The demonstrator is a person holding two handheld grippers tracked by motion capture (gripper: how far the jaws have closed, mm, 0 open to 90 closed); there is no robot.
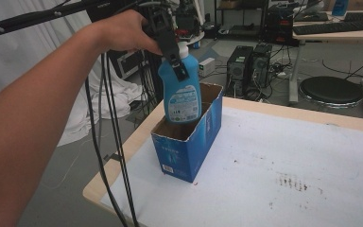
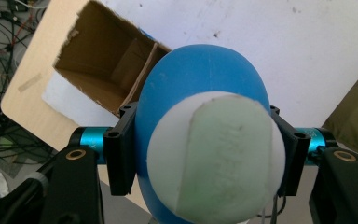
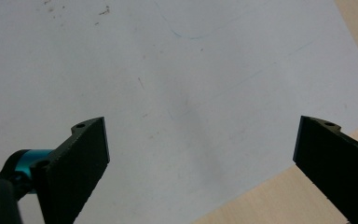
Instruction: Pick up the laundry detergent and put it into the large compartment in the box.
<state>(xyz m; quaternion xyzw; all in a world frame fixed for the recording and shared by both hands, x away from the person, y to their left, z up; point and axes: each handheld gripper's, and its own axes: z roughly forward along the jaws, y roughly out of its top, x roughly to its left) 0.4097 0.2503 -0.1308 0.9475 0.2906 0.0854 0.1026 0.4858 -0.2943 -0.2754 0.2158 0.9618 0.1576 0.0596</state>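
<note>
- High view: the left gripper is clamped on the neck of a blue bottle; the bottle hangs upright, its base inside the open top of a blue cardboard box near the tabletop's far left corner
- Left gripper view: both jaws press the sides of the bottle under its white cap; the box lies open beyond
- Right gripper view: the right gripper has its jaws wide apart with nothing between, over white paper by the tabletop's edge

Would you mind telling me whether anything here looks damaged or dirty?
The open blue cardboard box has a ragged, torn top rim, and the white paper table cover carries dark brownish stains near its right side. The blue plastic bottle looks intact.
</note>
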